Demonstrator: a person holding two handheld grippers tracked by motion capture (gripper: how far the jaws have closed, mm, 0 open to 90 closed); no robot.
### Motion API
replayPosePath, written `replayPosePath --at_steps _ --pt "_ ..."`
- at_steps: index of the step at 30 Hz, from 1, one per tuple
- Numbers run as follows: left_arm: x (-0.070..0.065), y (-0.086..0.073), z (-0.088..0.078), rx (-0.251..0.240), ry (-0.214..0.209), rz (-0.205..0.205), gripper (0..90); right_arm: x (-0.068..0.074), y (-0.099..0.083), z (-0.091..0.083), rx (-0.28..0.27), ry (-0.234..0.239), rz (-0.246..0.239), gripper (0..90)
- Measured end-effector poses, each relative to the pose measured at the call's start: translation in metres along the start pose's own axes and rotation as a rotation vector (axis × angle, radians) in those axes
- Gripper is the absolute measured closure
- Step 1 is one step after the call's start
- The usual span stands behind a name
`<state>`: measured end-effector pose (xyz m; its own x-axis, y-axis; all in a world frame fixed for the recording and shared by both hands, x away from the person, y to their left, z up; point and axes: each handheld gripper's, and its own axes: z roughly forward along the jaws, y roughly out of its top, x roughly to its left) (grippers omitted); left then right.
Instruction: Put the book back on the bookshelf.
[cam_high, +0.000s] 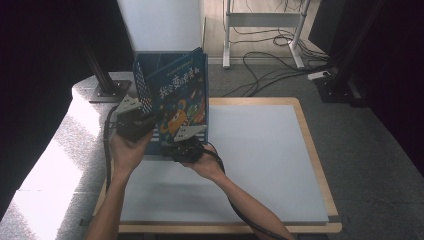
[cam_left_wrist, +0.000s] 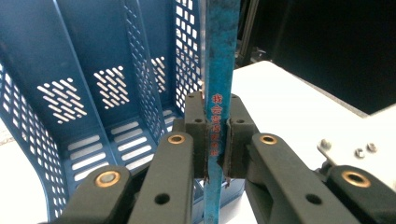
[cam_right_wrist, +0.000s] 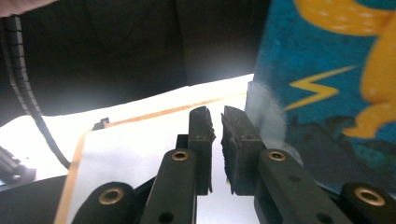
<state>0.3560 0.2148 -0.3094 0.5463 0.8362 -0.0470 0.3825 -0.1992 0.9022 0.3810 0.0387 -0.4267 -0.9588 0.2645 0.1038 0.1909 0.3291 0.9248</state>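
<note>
High view: left gripper (cam_high: 145, 121) clamps the upright picture book's (cam_high: 182, 95) spine beside the blue file rack (cam_high: 141, 80); right gripper (cam_high: 181, 148), jaws nearly together and empty, sits just below the cover

My right claw (cam_right_wrist: 217, 128) had bare white bench (cam_high: 260, 150) open ahead and to its left, nothing standing there but a black cable (cam_right_wrist: 32, 107) trailing at the far edge. The book (cam_high: 182, 102) stood upright, close on its right, walling that side off. Beyond my left claw (cam_left_wrist: 217, 140), the blue file rack (cam_left_wrist: 93, 84) blocked the way with its perforated dividers; only narrow slots lay between them.
</note>
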Motion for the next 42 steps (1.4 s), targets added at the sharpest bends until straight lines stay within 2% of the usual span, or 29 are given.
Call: replayPosePath --at_steps 1,3,6,8,9,12,15,16,21,24,31,42 --pt "-0.001 0.000 0.000 -0.001 0.008 -0.006 83.2 0.003 0.001 0.004 0.004 -0.019 -0.010 81.9" --pt "-0.002 0.000 0.001 -0.002 0.011 -0.011 83.2 0.003 0.001 0.004 0.004 -0.020 -0.009 82.6" --pt "-0.002 0.000 0.000 -0.005 0.019 -0.031 83.3 0.004 0.002 0.006 0.007 -0.057 -0.015 89.0" --pt "-0.002 0.000 0.000 -0.005 0.019 -0.039 83.3 0.004 0.002 0.006 0.008 -0.063 -0.014 89.2" --pt "0.000 -0.002 0.001 -0.009 0.018 -0.059 83.4 0.005 0.002 0.007 0.013 -0.079 -0.022 89.2" --pt "0.001 -0.003 0.002 -0.013 0.016 -0.077 83.4 0.005 0.001 0.007 0.030 -0.111 -0.039 89.3" --pt "-0.002 -0.004 0.004 -0.010 0.037 -0.070 83.6 0.001 -0.001 0.007 0.039 -0.148 -0.035 89.3" --pt "-0.005 -0.004 0.006 -0.013 0.056 -0.065 83.6 0.000 -0.002 0.007 0.036 -0.153 -0.032 89.3" --pt "-0.008 -0.004 0.011 -0.020 0.067 -0.069 83.5 -0.004 -0.003 0.006 0.041 -0.175 -0.035 89.3" --pt "-0.012 -0.003 0.016 -0.028 0.089 -0.071 83.6 -0.009 -0.004 0.004 0.040 -0.189 -0.034 89.3" --pt "-0.015 0.002 0.027 -0.057 0.109 -0.102 83.6 -0.021 -0.004 -0.004 0.032 -0.211 -0.036 89.3" --pt "-0.029 0.006 0.048 -0.083 0.157 -0.087 83.6 -0.040 -0.008 -0.014 0.032 -0.239 -0.023 89.3"
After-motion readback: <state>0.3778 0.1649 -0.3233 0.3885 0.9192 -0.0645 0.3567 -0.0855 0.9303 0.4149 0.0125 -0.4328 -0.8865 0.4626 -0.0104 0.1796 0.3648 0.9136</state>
